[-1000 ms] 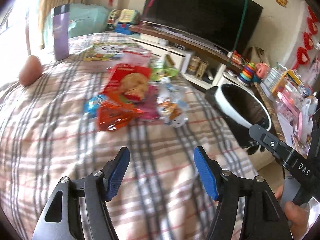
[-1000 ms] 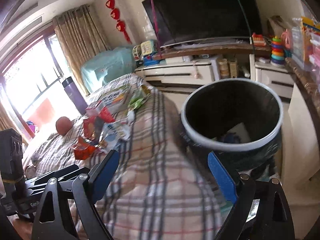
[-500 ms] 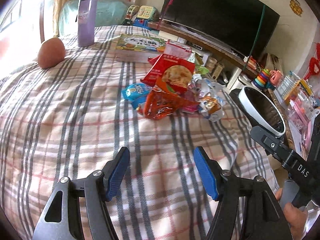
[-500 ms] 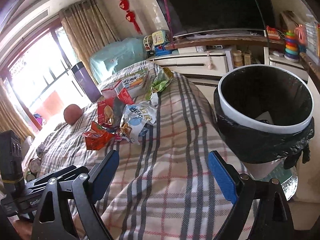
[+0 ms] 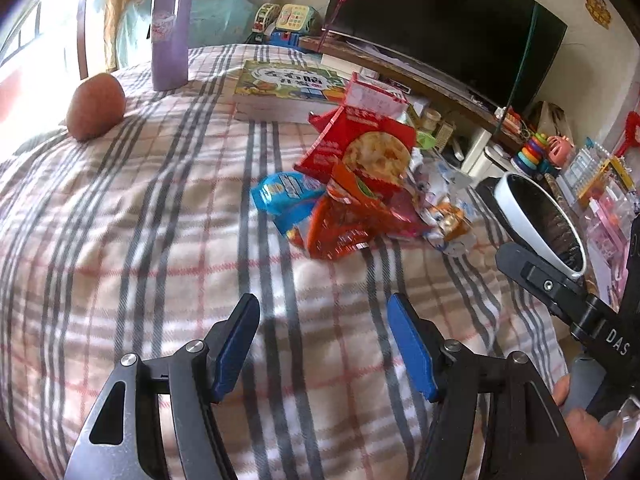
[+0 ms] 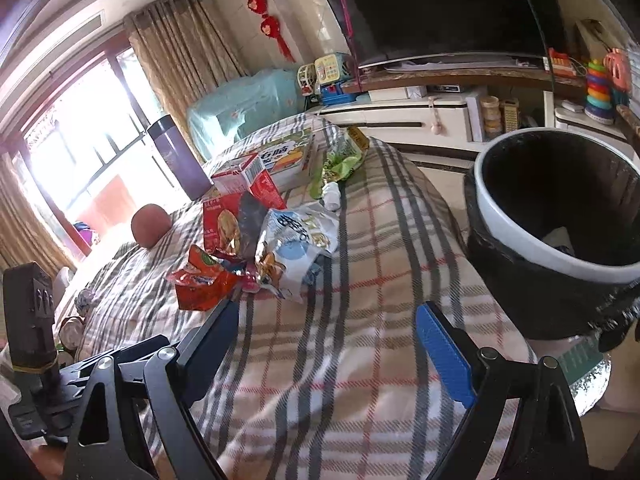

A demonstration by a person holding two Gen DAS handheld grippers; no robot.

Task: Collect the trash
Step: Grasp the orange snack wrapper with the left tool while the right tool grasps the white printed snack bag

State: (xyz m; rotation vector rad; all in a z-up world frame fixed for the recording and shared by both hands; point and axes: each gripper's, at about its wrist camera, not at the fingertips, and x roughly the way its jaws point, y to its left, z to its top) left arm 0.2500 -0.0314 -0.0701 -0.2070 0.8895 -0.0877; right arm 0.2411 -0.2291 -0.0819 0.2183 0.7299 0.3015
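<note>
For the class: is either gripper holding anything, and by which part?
Nothing is held. The left gripper and right gripper are both open and empty above the plaid blanket.

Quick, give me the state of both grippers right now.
Left gripper: open, holding nothing, above the plaid blanket.
Right gripper: open wide, holding nothing.

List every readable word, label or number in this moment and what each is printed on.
"DAS": white letters on the right gripper's black arm, seen from the left wrist view.
Book cover: large Chinese title, too blurred to read surely.
Snack wrappers, red carton, purple bottle's label: print too small or blurred.
</note>
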